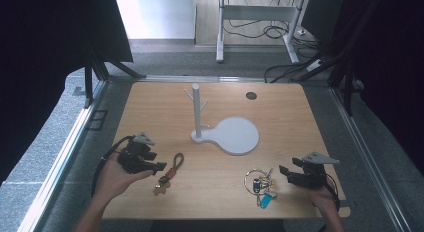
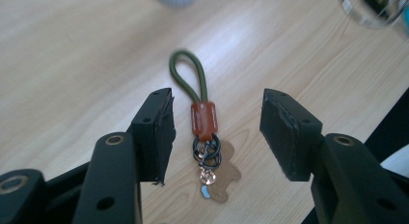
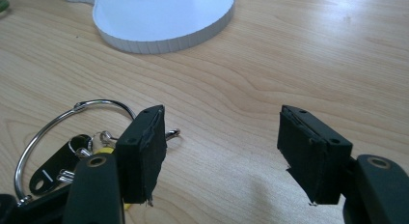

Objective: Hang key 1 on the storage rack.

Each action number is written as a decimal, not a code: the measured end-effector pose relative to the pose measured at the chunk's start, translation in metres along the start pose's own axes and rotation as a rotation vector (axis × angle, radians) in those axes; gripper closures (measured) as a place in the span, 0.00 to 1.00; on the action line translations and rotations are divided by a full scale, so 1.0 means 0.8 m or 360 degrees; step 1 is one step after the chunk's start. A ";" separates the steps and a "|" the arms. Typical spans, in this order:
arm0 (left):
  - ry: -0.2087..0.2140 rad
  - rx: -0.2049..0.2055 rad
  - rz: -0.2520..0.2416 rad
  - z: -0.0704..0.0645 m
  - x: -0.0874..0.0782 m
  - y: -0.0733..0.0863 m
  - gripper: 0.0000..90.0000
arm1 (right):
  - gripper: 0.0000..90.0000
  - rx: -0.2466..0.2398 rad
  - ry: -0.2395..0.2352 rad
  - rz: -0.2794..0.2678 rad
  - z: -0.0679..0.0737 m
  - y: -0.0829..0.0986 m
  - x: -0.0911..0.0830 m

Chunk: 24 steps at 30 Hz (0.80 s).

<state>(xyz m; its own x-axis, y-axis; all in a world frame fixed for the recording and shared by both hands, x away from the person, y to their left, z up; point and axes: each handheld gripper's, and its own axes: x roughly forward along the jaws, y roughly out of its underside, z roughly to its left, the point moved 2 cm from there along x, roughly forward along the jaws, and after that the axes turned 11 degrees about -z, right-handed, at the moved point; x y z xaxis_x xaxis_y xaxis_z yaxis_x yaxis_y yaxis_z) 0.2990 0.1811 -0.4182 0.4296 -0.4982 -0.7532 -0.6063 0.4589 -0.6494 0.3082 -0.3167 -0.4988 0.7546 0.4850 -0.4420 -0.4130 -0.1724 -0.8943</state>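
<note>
Pale wooden bench [image 1: 300,117] on grey carpet, dark curtains either side; left gripper [image 2: 214,132] fingers wide around green-looped keychain [image 2: 202,137] near front-left edge; right gripper [image 3: 222,154] fingers wide, empty, beside key ring [image 3: 58,142] front-right

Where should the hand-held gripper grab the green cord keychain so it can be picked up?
Probably at the orange leather band of the green cord keychain. It lies flat between the open jaws of the left hand-held gripper, so come straight down and pinch across its narrow sides. The band looks firmer than the thin cord loop and sits above the dangling rings.
</note>
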 end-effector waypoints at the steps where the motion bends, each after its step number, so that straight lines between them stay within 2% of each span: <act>1: 0.0002 -0.0002 0.0028 0.000 0.005 0.000 0.53 | 0.38 0.0003 0.0009 -0.0004 0.000 0.000 0.000; 6: -0.0003 -0.0019 0.0172 0.006 0.035 0.002 0.55 | 0.38 0.0002 0.0023 -0.0002 0.001 0.000 0.001; 15: 0.0048 -0.0042 0.0278 0.010 0.066 0.008 0.55 | 0.38 -0.0010 0.0046 0.0008 0.002 0.001 0.003; 19: 0.0083 -0.0061 0.0359 0.015 0.083 0.011 0.56 | 0.38 -0.0011 0.0051 0.0015 0.002 0.002 0.004; 24: 0.0078 -0.0063 0.0396 0.018 0.095 0.013 0.56 | 0.38 -0.0014 0.0052 0.0013 0.003 0.002 0.005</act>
<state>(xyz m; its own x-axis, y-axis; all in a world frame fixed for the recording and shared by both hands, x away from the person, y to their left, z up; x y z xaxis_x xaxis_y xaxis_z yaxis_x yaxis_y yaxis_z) 0.3350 0.1588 -0.4834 0.2312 -0.4091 -0.8827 -0.7155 0.5434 -0.4392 0.3090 -0.3130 -0.5017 0.7677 0.4552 -0.4510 -0.4146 -0.1837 -0.8912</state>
